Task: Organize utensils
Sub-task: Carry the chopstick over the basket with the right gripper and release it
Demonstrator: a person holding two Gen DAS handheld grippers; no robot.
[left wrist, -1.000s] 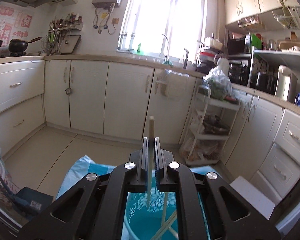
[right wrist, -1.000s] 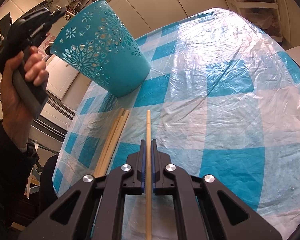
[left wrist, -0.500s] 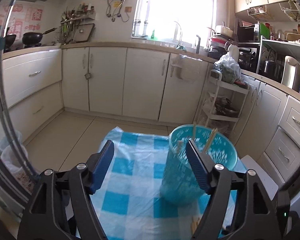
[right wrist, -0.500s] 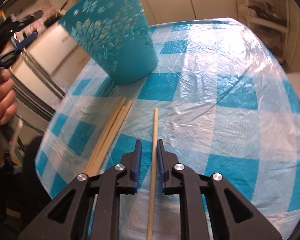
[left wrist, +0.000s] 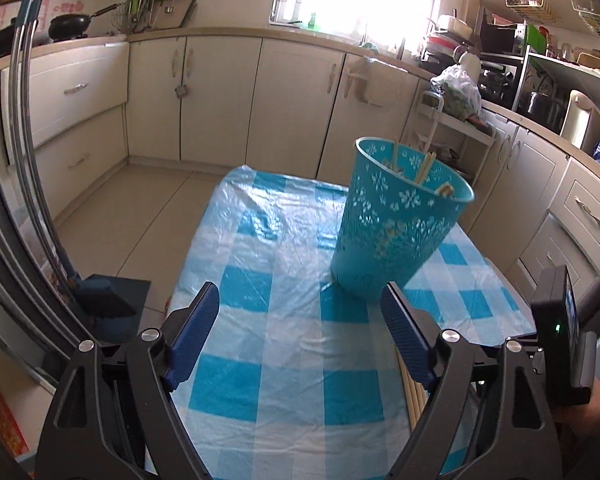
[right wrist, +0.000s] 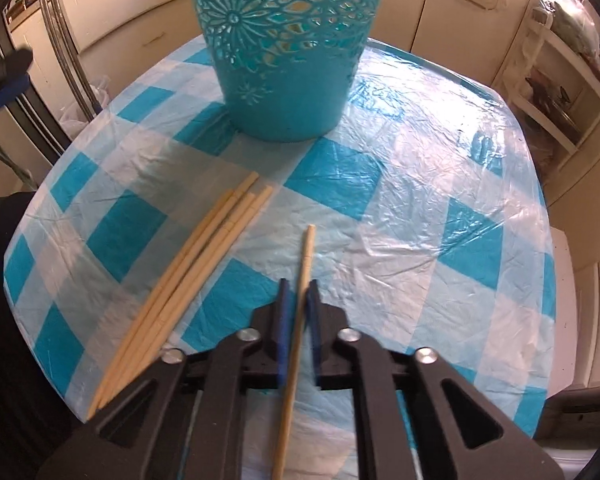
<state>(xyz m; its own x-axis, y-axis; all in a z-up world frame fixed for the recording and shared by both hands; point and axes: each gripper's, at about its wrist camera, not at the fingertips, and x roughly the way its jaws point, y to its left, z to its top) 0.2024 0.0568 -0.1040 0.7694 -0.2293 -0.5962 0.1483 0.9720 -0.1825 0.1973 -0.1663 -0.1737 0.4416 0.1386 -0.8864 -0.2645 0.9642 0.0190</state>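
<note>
Checked tablecloth (right wrist: 420, 184) underlies gripped chopstick (right wrist: 300, 300), tip toward basket (right wrist: 284, 60).

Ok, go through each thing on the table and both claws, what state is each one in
Left claw: jaws opening, nothing between them.
Right claw: shut on the single chopstick.
Teal basket: upright on the tablecloth, chopsticks standing inside.
Loose chopsticks: bundled, lying flat beside the basket.
</note>
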